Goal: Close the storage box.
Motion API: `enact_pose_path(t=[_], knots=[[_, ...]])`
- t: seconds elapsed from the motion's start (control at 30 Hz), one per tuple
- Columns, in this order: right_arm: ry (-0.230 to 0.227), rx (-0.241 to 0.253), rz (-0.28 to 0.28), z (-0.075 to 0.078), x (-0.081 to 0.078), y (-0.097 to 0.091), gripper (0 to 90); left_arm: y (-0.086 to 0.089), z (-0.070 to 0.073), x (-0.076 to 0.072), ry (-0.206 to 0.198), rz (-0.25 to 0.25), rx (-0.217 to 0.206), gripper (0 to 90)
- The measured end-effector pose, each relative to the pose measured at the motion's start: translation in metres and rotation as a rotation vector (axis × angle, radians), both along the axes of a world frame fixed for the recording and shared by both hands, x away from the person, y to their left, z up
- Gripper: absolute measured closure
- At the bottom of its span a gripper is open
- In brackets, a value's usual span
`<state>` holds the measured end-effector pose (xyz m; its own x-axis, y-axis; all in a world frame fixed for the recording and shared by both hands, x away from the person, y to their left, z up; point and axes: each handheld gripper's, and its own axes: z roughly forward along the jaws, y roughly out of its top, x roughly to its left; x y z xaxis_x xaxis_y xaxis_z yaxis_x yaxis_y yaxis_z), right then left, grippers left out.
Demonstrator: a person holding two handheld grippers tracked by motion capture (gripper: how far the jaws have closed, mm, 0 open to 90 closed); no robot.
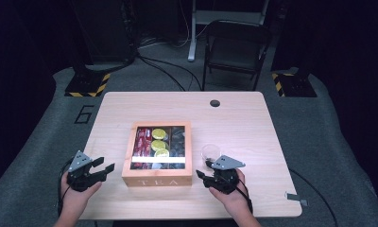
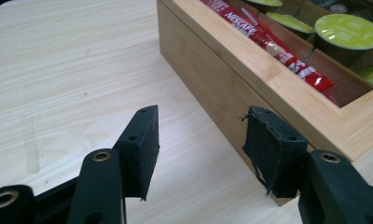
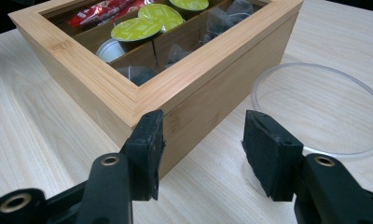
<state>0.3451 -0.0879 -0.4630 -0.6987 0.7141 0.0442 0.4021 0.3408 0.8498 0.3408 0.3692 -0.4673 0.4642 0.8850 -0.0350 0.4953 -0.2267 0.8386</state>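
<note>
Rigid square bamboo tea box (image 1: 157,176), likely heavy: grip front corners; left fingers (image 2: 145,140) and right fingers (image 3: 149,140) half-open, empty.

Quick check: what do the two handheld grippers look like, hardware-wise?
Both match. The left gripper and right gripper have black bodies, each topped by a grey three-cornered plate, with a black cable trailing back. Each has two black jaws faced with worn, frayed black pads and brass-coloured pivot rings. The forearms are bare, no sleeves.
</note>
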Motion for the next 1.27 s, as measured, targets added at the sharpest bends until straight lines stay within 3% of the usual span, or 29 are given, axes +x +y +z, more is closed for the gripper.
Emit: enact_pose_path(t=[0.13,0.33,0.73,1.27], knots=[[0.012,0.006,-0.002,-0.003,0.001,-0.001,47.5,0.001,-0.004,0.003,0.009,0.012,0.001,45.0],[0.023,-0.025,0.002,-0.010,0.005,0.000,47.5,0.003,-0.008,0.008,0.044,0.008,-0.002,44.8],[0.037,-0.037,-0.012,-0.017,0.005,0.000,46.9,0.004,-0.011,0.014,0.062,0.031,-0.015,42.9],[0.050,-0.030,-0.020,-0.021,0.005,-0.003,46.4,0.001,-0.009,0.017,0.048,0.045,-0.023,40.0]])
